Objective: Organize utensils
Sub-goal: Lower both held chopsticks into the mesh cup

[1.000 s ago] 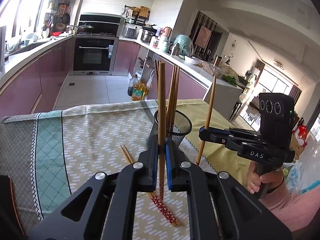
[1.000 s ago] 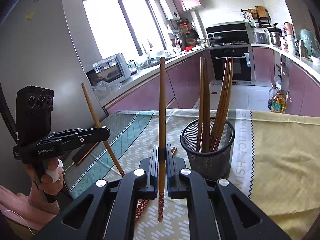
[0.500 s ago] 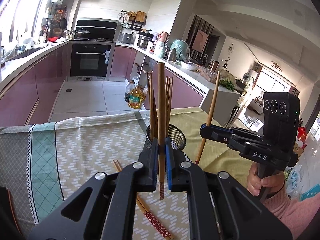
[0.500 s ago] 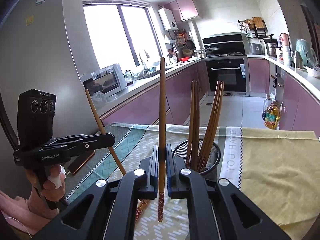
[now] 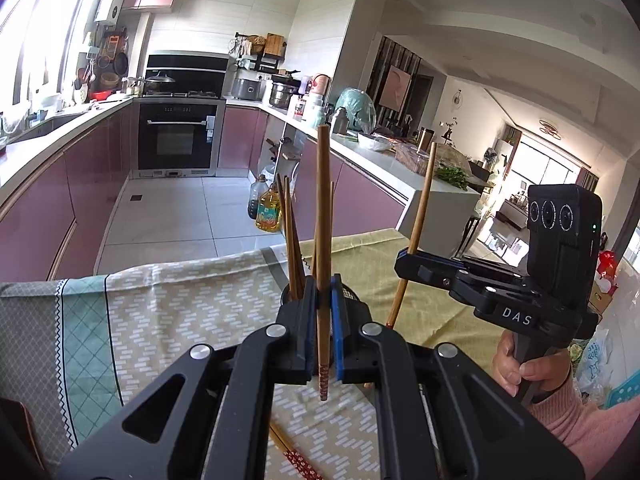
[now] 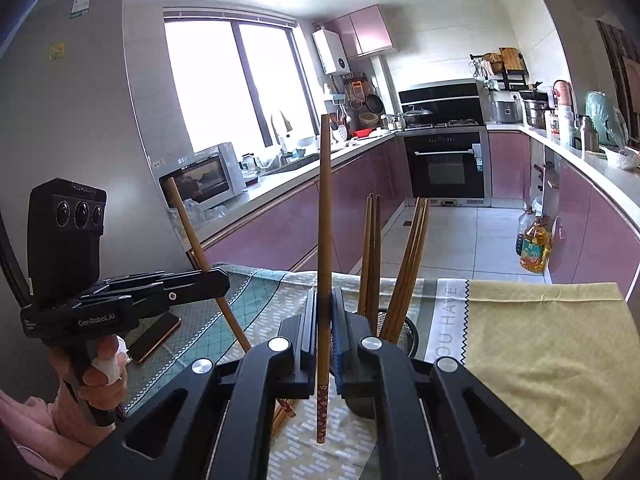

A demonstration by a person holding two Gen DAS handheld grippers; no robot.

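My left gripper [image 5: 322, 312] is shut on a wooden chopstick [image 5: 322, 216], held upright with its red patterned end down. My right gripper [image 6: 325, 320] is shut on another upright chopstick [image 6: 325, 216]. A black mesh holder [image 6: 404, 336] with several chopsticks [image 6: 408, 264] stands on the table just behind both grippers; it is mostly hidden in the left wrist view, where its chopsticks [image 5: 292, 240] rise above my fingers. Each gripper shows in the other's view: the right [image 5: 408, 264], the left [image 6: 218, 284]. Loose chopsticks [image 5: 298, 460] lie on the cloth below.
The table carries a patterned green-grey cloth [image 5: 160, 320] and a yellow cloth [image 6: 540, 340]. A phone [image 6: 154, 338] lies at the table's left side. Behind are the kitchen floor, oil bottles [image 6: 534, 248] and purple cabinets.
Both grippers have risen and moved in toward the holder, each still holding its chopstick upright. The holder now sits lower and closer, partly hidden behind the fingers.
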